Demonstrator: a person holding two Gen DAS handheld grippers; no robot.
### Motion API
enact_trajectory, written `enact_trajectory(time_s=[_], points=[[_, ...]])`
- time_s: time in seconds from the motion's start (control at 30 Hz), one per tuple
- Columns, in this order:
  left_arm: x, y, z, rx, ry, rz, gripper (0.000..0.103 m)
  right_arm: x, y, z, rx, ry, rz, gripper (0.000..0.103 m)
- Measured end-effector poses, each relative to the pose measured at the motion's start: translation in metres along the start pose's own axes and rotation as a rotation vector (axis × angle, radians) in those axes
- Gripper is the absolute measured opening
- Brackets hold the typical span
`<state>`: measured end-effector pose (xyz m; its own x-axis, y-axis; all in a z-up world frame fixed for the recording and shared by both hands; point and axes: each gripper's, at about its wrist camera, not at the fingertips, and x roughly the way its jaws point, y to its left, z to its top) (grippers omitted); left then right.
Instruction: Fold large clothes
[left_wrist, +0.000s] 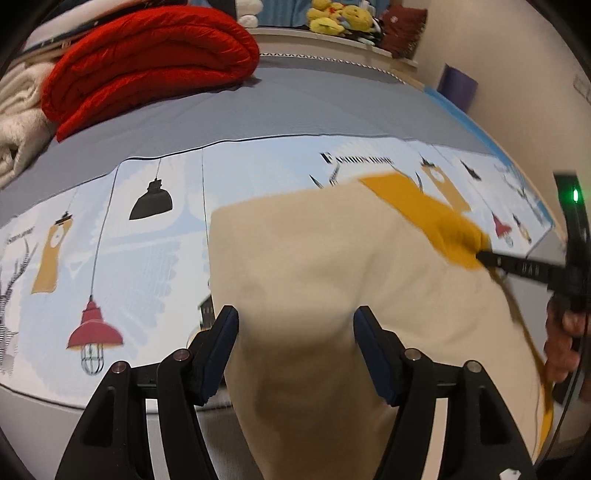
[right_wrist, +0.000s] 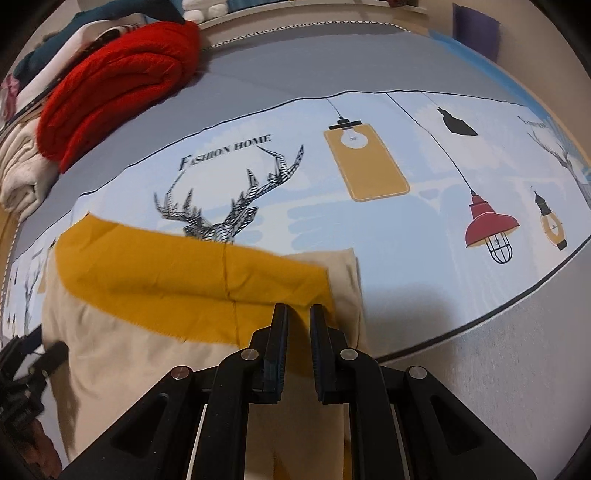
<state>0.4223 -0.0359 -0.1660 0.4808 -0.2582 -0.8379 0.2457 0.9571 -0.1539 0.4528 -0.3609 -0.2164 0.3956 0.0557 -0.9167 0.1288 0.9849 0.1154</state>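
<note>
Cream garment (left_wrist: 314, 266) with a mustard panel (right_wrist: 177, 273) lies on the printed bed cover (right_wrist: 406, 229), hanging over its near edge. Right hand-held gripper (right_wrist: 298, 314) pinches the mustard edge, likely to carry it over for a fold; left hand-held gripper (left_wrist: 295, 321) hovers spread wide, gripping nothing.

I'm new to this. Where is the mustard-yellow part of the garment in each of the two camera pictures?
Left wrist view: the yellow part is at upper right of the cream cloth, pinched by the right claw.
Right wrist view: the yellow part spans left to centre, just ahead of the right claw.
Shared landmark: the red blanket, upper left in both.
</note>
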Motion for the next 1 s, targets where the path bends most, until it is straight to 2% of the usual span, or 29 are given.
enact_trajectory(time_s=[0.1,0.2,0.33,0.4,0.43,0.5,0.53,0.57,0.63,0.67,0.8,0.9,1.0], points=[[0.008,0.013,0.011,-0.05,-0.008,-0.029,0.066,0.007,-0.005,0.004,0.017,0.007,-0.008,0.013],[0.022,0.024,0.017,-0.104,0.017,-0.047,0.066,0.013,-0.007,0.006,0.029,0.019,-0.007,0.013],[0.032,0.037,0.022,-0.199,0.046,-0.064,0.077,0.017,-0.008,0.005,0.022,0.03,-0.007,0.013],[0.025,0.046,0.025,-0.261,0.059,-0.079,0.077,0.013,-0.012,0.004,0.027,0.024,0.001,0.013],[0.015,0.047,0.027,-0.271,0.039,-0.055,0.077,0.009,-0.015,0.005,0.034,0.014,0.011,0.014],[-0.014,0.047,0.03,-0.257,-0.016,0.025,0.072,-0.005,-0.023,0.004,0.041,-0.015,0.026,0.022],[-0.03,0.048,0.03,-0.249,-0.04,0.031,0.072,-0.013,-0.026,0.004,0.035,-0.03,0.02,0.034],[-0.045,0.049,0.027,-0.248,-0.059,0.018,0.072,-0.023,-0.029,0.003,0.026,-0.053,0.014,0.048],[-0.07,0.053,0.013,-0.275,-0.07,-0.01,0.073,-0.044,-0.035,-0.001,0.018,-0.087,0.055,0.065],[-0.077,0.054,0.005,-0.291,-0.061,-0.029,0.073,-0.053,-0.037,-0.004,0.014,-0.097,0.086,0.07],[-0.091,0.053,-0.043,-0.325,0.046,-0.105,0.073,-0.08,-0.04,-0.023,0.006,-0.094,0.164,0.074],[-0.082,0.049,-0.075,-0.357,0.117,-0.167,0.073,-0.079,-0.036,-0.049,-0.014,-0.007,0.224,0.074],[-0.056,0.052,-0.093,-0.402,0.155,-0.173,0.073,-0.069,-0.032,-0.073,-0.051,0.075,0.255,0.074]])
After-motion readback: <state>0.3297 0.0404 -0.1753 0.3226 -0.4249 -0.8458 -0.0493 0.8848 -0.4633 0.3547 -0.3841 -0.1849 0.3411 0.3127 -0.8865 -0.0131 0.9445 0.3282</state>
